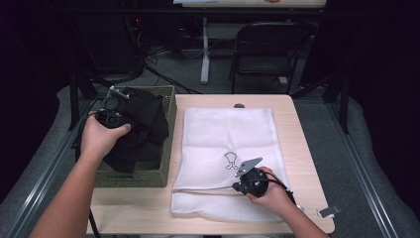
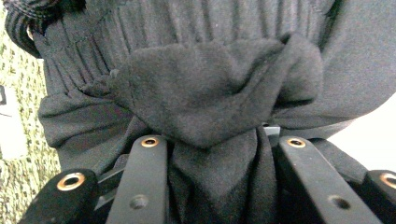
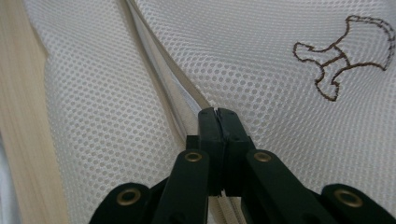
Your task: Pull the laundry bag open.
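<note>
My left hand-held gripper (image 1: 115, 106) is pinching the black garment (image 2: 210, 93) over the woven basket (image 1: 168, 134); my right hand-held gripper (image 3: 218, 116) is clamped on the white mesh bag's (image 3: 261, 60) opening edge on the worktop (image 1: 302, 153).

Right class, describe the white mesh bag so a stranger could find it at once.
Start at the light wooden table; to the right of the woven basket lies the white mesh bag, flat. The right gripper is shut on its zipper edge. Unlike the black garment, it is pale, netted, with a small brown embroidered outline.
</note>
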`<state>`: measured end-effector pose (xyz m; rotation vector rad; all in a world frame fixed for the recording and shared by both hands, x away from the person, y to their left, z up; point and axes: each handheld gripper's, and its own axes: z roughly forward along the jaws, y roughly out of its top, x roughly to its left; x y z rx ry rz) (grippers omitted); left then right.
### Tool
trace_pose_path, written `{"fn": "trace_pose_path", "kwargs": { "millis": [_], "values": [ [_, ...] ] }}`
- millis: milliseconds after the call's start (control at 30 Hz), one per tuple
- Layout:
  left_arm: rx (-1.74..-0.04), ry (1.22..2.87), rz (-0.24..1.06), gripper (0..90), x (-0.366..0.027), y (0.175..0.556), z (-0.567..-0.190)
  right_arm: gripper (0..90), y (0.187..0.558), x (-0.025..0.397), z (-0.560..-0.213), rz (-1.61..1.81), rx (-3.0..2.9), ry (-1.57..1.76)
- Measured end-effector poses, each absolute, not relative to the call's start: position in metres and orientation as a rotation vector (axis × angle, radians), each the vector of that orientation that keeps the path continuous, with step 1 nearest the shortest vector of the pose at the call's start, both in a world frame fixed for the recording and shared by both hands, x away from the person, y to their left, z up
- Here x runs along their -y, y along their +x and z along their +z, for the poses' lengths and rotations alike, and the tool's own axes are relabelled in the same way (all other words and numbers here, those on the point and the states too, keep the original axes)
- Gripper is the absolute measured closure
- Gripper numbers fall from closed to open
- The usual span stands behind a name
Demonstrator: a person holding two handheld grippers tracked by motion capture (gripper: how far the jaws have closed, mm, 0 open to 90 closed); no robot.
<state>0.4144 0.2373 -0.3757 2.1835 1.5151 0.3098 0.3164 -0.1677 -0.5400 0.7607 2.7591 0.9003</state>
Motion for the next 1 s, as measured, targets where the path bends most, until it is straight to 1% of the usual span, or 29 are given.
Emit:
{"fn": "trace_pose_path", "kwargs": {
  "millis": [333, 1000],
  "values": [
    [-1.507, 2.185, 0.306, 67.1, -0.236, 0.414, -0.376, 89.6, 0.329, 0.168, -0.519, 0.943, -2.722, 0.774],
    [-1.502, 2.175, 0.292, 67.1, -0.240, 0.408, -0.375, 89.6, 0.343, 0.168, -0.489, 0.997, -2.682, 0.783]
  ]
}}
